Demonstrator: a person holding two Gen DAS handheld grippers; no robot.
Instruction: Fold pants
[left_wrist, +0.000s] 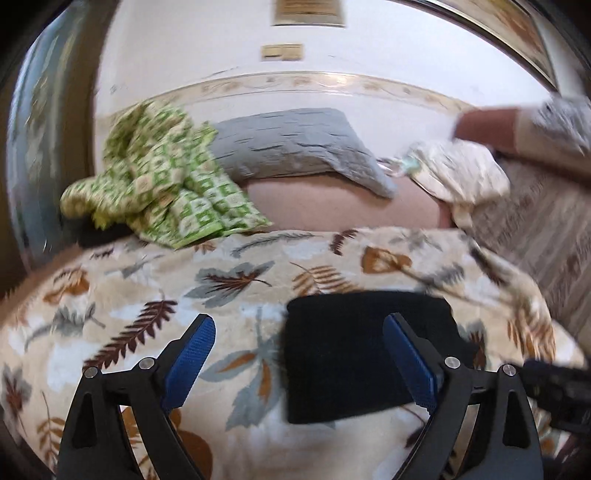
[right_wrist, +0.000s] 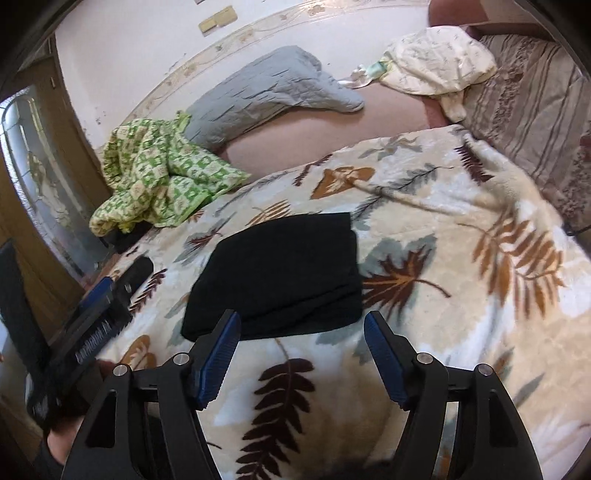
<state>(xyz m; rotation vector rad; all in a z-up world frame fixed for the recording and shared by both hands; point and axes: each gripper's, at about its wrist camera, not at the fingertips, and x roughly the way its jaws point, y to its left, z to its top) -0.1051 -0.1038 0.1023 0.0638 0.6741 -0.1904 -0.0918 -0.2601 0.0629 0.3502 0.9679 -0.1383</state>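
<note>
Pants (right_wrist: 277, 273) lie as a compact black rectangle on the leaf-print fleece blanket (right_wrist: 461, 258) covering the bed, layered edges showing along the near side in the right wrist view; folding looks essentially complete, a judgement from the squared outline only; left gripper (left_wrist: 299, 365) hangs above the blanket with jaws spread wide and nothing between them, the black bundle (left_wrist: 365, 350) showing partly behind its right-hand finger; right gripper (right_wrist: 303, 358) sits just short of the bundle's near edge, jaws likewise spread and empty; the left tool also shows at the left margin of the right wrist view (right_wrist: 96, 317), beside the pants, not touching them so far as can be told; left view is motion-blurred, so fine contact cannot be read; green checked cloth (right_wrist: 159, 177), grey pillow (right_wrist: 273, 92) and cream floral bundle (right_wrist: 436, 62) lie farther up the bed, well apart from the work; step in hand reads as release and check after the last fold; next move, if any, calls for a light press to flatten the stack or squaring of the near corners, jaws kept low and approaching from the near edge so the layers do not slide on the plush pile.
</note>
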